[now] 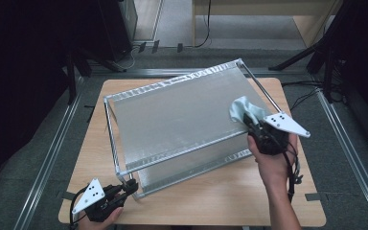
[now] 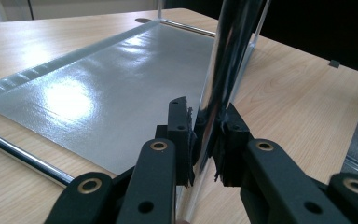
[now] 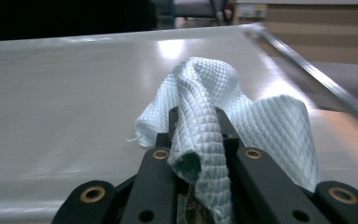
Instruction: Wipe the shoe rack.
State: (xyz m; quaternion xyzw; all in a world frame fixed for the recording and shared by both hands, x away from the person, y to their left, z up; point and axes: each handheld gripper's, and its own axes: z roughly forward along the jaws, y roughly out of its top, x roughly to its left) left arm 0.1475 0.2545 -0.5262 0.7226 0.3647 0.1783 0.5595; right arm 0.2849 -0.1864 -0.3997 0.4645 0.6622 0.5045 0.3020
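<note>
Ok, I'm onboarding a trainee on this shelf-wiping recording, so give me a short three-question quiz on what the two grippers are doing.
1. True or false: the right gripper is shut on a pale waffle-weave cloth.
2. What does the left gripper clamp? A) the cloth B) a chrome corner post of the shelf rack C) the wooden table
3. On which surface does the cloth rest?

Key: 1 true; 2 B; 3 the grey top shelf panel of the rack, near its right edge.
</note>
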